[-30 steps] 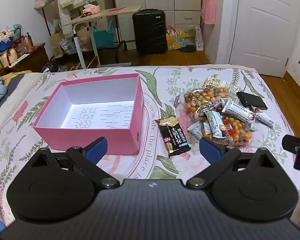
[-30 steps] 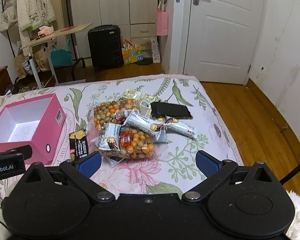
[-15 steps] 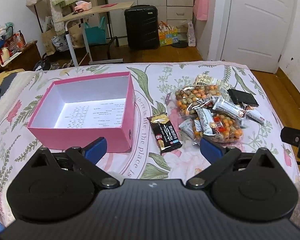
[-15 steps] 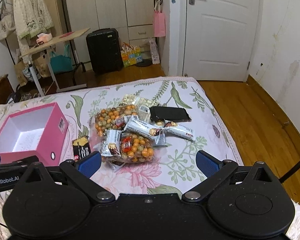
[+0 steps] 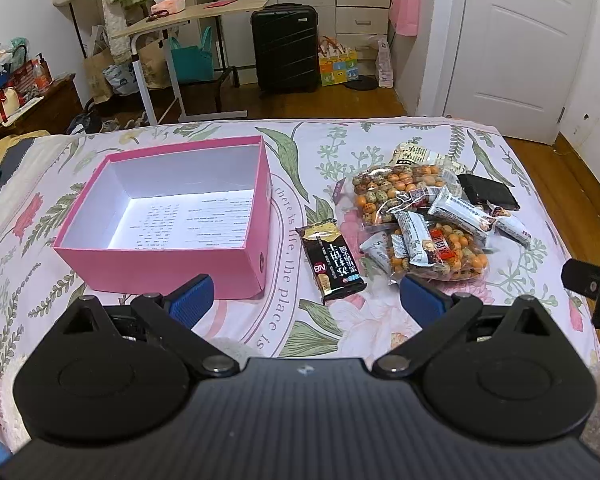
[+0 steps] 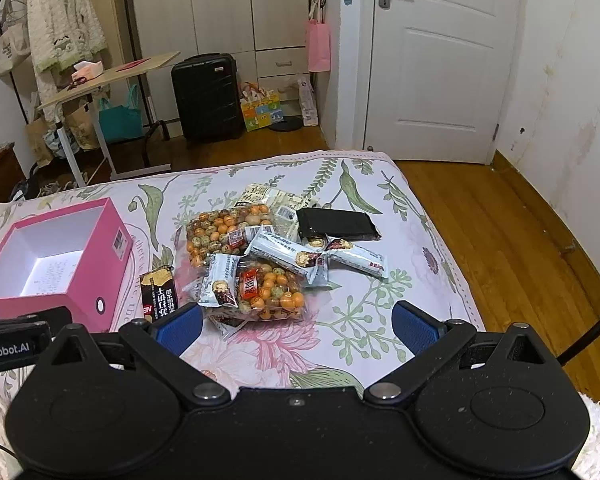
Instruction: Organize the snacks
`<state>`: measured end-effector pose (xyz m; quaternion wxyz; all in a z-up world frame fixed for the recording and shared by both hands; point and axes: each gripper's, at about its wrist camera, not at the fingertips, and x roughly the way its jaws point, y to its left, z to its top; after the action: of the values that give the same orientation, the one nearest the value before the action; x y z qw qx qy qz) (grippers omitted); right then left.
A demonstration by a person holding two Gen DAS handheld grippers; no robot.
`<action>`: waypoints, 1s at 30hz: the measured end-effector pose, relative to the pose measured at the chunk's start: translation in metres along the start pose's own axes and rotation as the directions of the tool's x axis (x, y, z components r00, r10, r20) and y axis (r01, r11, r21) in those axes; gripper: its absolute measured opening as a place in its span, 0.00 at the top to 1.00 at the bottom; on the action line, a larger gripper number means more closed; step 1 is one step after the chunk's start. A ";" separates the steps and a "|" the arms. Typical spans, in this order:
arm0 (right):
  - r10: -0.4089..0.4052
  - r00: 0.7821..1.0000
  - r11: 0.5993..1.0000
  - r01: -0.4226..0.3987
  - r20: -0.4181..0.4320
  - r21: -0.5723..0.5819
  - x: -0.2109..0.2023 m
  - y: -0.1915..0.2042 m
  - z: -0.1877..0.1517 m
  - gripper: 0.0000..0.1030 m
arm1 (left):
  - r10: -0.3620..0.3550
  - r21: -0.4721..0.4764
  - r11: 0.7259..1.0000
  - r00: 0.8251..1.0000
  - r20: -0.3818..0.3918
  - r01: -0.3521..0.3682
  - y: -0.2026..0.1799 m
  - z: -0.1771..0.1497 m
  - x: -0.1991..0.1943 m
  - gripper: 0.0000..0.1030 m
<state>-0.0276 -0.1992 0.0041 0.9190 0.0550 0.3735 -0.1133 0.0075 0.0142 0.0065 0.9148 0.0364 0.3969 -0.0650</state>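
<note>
Above the bed (image 5: pixel 380 328), both jaws gape empty.

On the bedsheet (image 5: pixel 288 320) I read "there is life, the place is" in a curving line beside the pink box (image 5: pixel 236 272). The black snack packet (image 5: pixel 334 266) carries "NB" in its corner next to large Chinese characters. My left gripper (image 6: pixel 4 350), seen from the right wrist camera, bears a label reading "enRobot.AI", its start cut off at the picture's edge. The print on the sheet inside the box and on the white bars is too small to read.
</note>
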 end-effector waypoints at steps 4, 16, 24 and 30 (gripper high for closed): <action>-0.002 1.000 1.000 0.002 0.006 -0.022 0.000 0.004 -0.001 0.01 | -0.004 0.000 1.000 1.000 0.000 0.004 0.000 0.000 0.000 0.02; -0.001 1.000 0.999 0.001 0.012 -0.037 -0.001 0.007 -0.003 0.01 | -0.007 -0.002 1.000 1.000 0.000 0.007 0.002 0.001 -0.001 0.02; 0.006 1.000 0.999 -0.006 0.009 -0.042 -0.001 0.007 -0.003 0.01 | -0.015 0.002 1.000 1.000 0.003 0.015 0.002 -0.001 -0.001 0.02; 0.106 0.992 0.984 -0.095 0.063 -0.151 -0.008 0.007 0.011 0.01 | -0.085 -0.011 0.996 0.996 0.017 0.085 -0.001 0.009 -0.005 0.03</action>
<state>-0.0240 -0.1930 0.0182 0.9378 0.0017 0.3447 -0.0406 0.0106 0.0122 0.0164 0.9147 0.0135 0.3908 -0.1018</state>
